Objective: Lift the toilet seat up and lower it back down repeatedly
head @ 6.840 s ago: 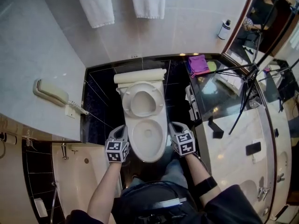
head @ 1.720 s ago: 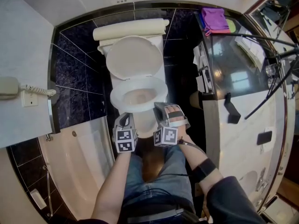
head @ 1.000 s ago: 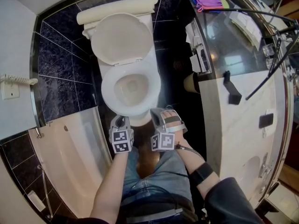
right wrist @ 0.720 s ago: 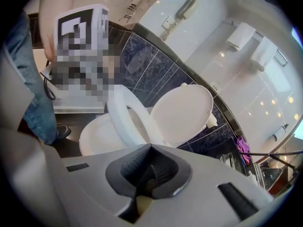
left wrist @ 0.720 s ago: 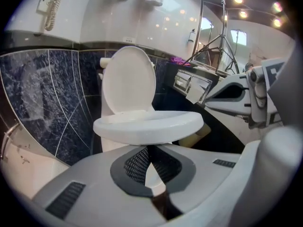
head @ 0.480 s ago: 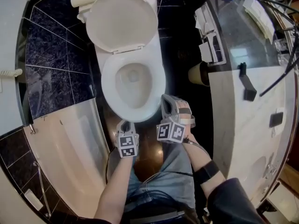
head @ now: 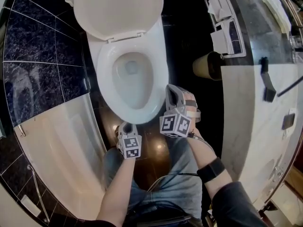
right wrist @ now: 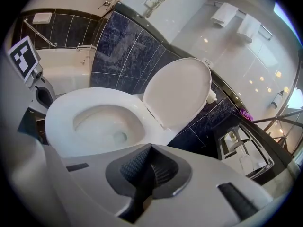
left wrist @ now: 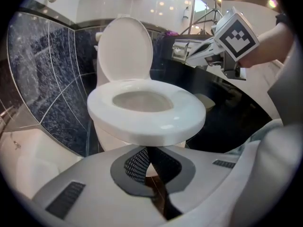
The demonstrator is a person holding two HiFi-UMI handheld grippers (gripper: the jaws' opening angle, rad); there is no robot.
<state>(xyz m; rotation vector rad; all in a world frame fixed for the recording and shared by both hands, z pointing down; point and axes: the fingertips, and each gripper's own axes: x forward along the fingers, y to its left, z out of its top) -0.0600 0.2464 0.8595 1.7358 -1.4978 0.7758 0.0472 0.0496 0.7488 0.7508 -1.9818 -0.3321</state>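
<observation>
Head view shows toilet (head: 104,84) hemmed between bathtub (head: 61,141) and marble counter (head: 246,108).

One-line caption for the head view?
Toilet with lid raised; left tongs and right tongs, both shut and empty, near its front rim.

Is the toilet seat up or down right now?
Down. The seat lies flat on the bowl in both gripper views; only the lid stands raised behind it.

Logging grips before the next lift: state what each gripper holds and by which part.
Nothing is held. The left gripper and the right gripper are both shut and empty; the white oval toilet seat lies ahead of them, ungripped.
</observation>
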